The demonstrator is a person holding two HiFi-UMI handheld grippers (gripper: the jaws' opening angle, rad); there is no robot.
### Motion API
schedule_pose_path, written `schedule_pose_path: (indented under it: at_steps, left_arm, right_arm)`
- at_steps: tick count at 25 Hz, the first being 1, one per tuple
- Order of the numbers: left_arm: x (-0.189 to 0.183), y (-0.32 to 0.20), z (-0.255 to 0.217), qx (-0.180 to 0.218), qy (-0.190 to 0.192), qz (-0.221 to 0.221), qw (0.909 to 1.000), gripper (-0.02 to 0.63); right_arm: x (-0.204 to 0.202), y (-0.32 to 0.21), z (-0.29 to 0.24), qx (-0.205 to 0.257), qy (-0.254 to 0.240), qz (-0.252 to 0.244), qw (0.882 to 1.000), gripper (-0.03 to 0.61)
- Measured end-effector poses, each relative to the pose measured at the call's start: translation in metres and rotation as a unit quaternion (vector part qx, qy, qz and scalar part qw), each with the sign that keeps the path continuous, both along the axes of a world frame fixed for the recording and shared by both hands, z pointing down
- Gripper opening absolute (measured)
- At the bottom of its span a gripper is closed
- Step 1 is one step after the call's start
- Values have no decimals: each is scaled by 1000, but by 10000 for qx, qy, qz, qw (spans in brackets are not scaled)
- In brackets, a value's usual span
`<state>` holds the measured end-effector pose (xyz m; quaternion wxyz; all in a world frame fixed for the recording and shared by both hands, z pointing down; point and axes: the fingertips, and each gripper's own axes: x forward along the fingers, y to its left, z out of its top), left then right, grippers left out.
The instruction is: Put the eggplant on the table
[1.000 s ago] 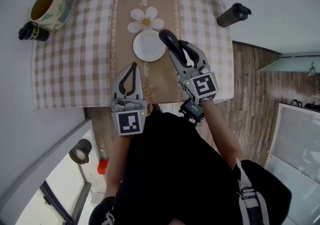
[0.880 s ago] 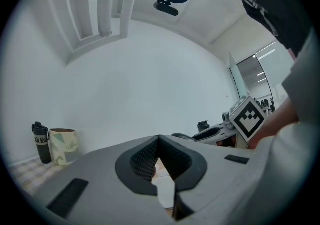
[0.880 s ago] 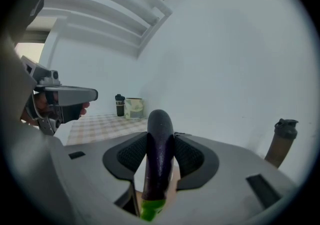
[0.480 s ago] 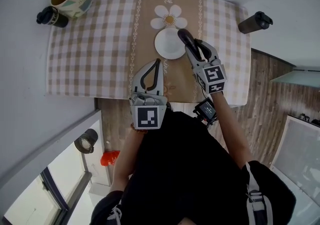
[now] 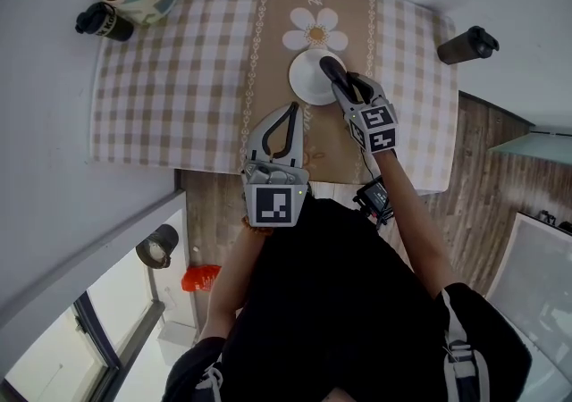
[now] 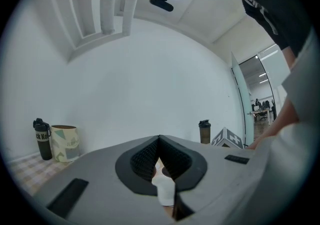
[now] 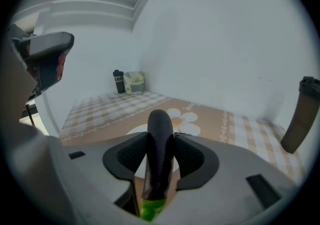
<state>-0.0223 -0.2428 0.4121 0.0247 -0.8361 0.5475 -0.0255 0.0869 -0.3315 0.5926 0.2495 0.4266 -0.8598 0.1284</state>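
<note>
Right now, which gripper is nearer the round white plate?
Right. The right gripper, shut on the dark purple eggplant, reaches the rim of the round white plate, eggplant tip over it. The left gripper, shut, sits short of it, closer to the person.

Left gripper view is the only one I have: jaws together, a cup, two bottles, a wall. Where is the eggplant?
Observer: The right tool is shut on the eggplant, dark end pointing forward.
Operator: Is it over the table?
Observer: Yes. In the head view its tip shows over the white plate on the checked tablecloth. Whether it touches, I cannot tell.
Operator: Which end is toward the hand?
Observer: The green stem end, seen in the right gripper view.
</note>
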Motion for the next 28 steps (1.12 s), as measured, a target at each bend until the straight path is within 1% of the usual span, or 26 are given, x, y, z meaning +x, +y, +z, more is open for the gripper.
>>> schedule_pose_path:
  at_steps: [3, 7, 10, 14, 20, 26, 28]
  left_arm:
    - [-2, 1, 1, 9, -85, 10, 10000, 3]
    - [-5, -1, 2, -117, 146, -68, 9998, 3]
    - [-6, 2, 6, -214, 93, -38, 9997, 3]
    - [-7, 2, 6, -148, 10, 14, 9999, 3]
    - [-10, -1, 4, -76, -1, 19, 10000, 3]
    - [-11, 1, 6, -162, 84, -24, 9998, 3]
    - [-13, 0, 5, -121, 137, -60, 9998, 3]
  right_arm:
    - [0, 0, 16, -177, 56, 3, 9998, 178]
    - [1, -6, 29, -363, 24, 123, 9993, 178]
    - [4, -11, 35, -392, 92, 199, 9990, 178]
    - [4, -17, 39, -432, 72, 268, 9987, 178]
    - [-1, -26, 44, -469, 126, 244, 9985, 178]
    - [-1, -26, 48, -481, 181, 218, 9984, 178]
    - [-3, -29, 47, -507, 146, 160, 9985, 178]
